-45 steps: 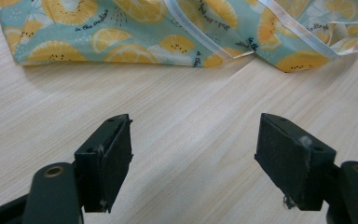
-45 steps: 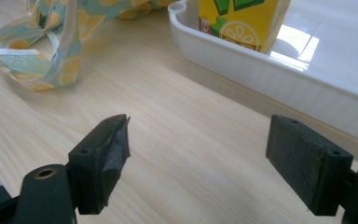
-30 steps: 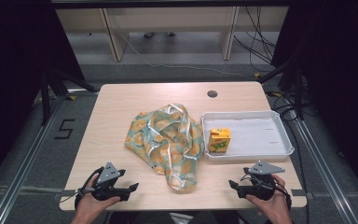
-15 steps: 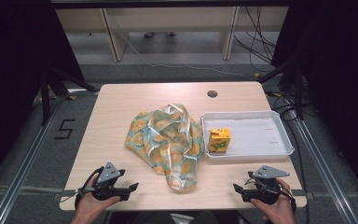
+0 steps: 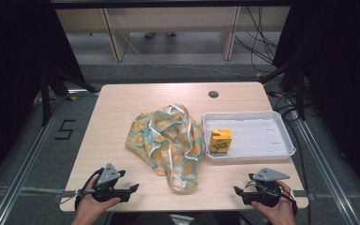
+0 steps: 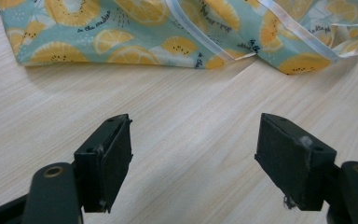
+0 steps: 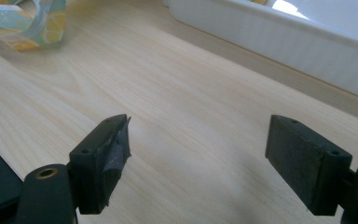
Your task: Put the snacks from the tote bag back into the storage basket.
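Cloth bag (image 5: 168,140), teal with orange-slice print, lies crumpled mid-worktop, white-trimmed handles loose on top and at the near end. Just right of it, close to touching: a white tray (image 5: 262,117) with one yellow juice carton (image 5: 221,141) standing upright in its left end. Rest of the tray is bare.

Left hand-held gripper (image 5: 130,189) sits at the near-left edge of the worktop (image 5: 112,108), jaws spread wide, nothing between them. Left gripper view has it aimed at the bag's near hem (image 6: 135,32), apart from it. Right hand-held gripper (image 5: 237,191) is at the near-right edge, jaws also wide and empty; right gripper view shows the tray wall (image 7: 270,32) ahead and a bag loop (image 7: 28,23) off to the upper left.

Likely job: carton into bag. Risks as I see them:
- Bag is collapsed, mouth not obvious. Pinching two layers instead of one would hold it closed.
- Grabbing a handle loop alone probably drags the whole bag rather than opening it.
- Bag crowds the tray's left wall, so tugging the fabric could nudge the tray or tip the carton.
- The carton is slim and upright, so an off-centre pinch may knock it over; the tray rim limits a low approach.

Count: 1 bag, 1 tray, 1 carton, 2 grippers, 1 cable hole (image 5: 213,94) at the far side.
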